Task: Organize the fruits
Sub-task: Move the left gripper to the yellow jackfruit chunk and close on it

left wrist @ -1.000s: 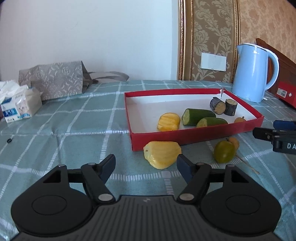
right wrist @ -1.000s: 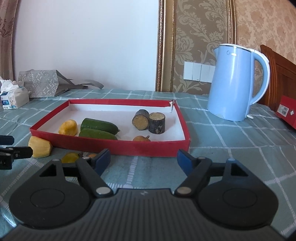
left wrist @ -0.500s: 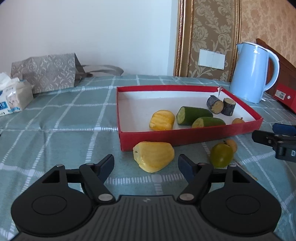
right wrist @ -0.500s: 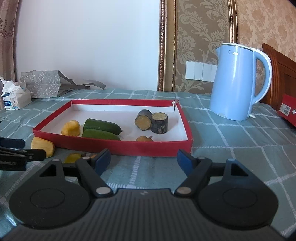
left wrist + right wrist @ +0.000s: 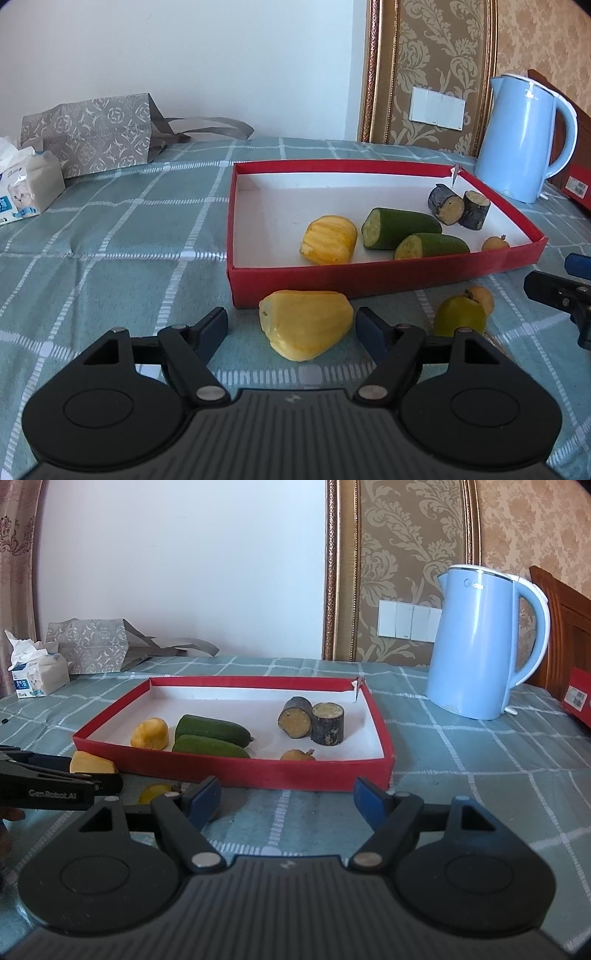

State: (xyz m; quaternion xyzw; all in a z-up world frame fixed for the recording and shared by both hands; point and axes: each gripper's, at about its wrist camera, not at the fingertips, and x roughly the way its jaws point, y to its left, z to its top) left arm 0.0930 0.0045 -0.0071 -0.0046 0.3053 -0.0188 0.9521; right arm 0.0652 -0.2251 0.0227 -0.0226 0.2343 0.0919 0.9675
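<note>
A yellow jackfruit piece (image 5: pixel 306 325) lies on the cloth just outside the red box (image 5: pixel 369 286). My left gripper (image 5: pixel 291 328) is open around it, and its pads do not press on it. A green-yellow round fruit (image 5: pixel 460 319) and a small orange fruit (image 5: pixel 480 297) lie to the right of it. Inside the box are another yellow piece (image 5: pixel 328 240), two cucumber halves (image 5: pixel 400 227), two dark cane chunks (image 5: pixel 461 206) and a small orange fruit (image 5: pixel 495 243). My right gripper (image 5: pixel 286 794) hangs open before the box's near wall (image 5: pixel 295 771), with nothing between its fingers.
A blue kettle (image 5: pixel 480 646) stands right of the box. Behind it is a red carton (image 5: pixel 578 698) by a wooden chair. A grey paper bag (image 5: pixel 92 133) and a tissue pack (image 5: pixel 26 184) sit at the far left. Checked cloth covers the table.
My left gripper has moved forward, so the yellow jackfruit piece now sits between its fingertips. Its jaws have widened a little. The right gripper has stayed where it was.
</note>
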